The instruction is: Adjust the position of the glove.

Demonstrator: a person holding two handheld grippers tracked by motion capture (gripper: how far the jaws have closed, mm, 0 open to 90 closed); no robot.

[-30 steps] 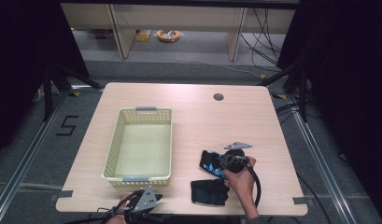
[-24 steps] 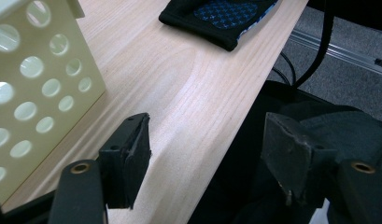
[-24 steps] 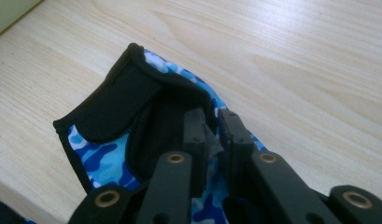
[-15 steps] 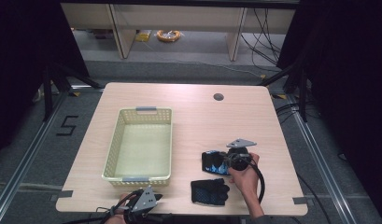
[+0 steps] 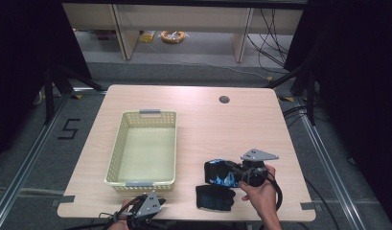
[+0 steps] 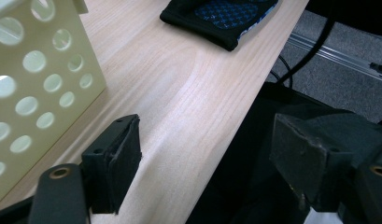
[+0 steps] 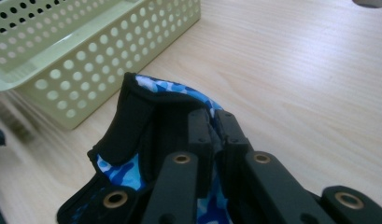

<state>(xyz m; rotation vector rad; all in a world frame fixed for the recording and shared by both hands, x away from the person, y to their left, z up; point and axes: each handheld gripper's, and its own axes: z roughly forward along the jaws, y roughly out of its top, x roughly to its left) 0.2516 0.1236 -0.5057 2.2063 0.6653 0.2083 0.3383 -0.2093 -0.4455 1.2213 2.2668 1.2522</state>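
The right hand-held gripper point(image 5: 230, 171) is clamped on a blue camouflage glove point(image 5: 218, 172), lifted just off the table point(image 5: 203, 115) — its lower part is hidden behind the jaws. The left hand-held gripper point(image 5: 144, 211), jaws having just opened wider with nothing between them, sits half cut off at the table's near edge beside the basket point(image 5: 118, 148). A second glove point(image 5: 213, 197) lies flat.

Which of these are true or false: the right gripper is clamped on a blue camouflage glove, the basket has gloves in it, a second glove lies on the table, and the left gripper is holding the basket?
1. The right gripper is clamped on the blue camouflage glove: true.
2. The basket has gloves in it: false, it is empty.
3. A second glove lies on the table: true, near the front edge.
4. The left gripper holds the basket: false, its jaws are open with nothing between them.
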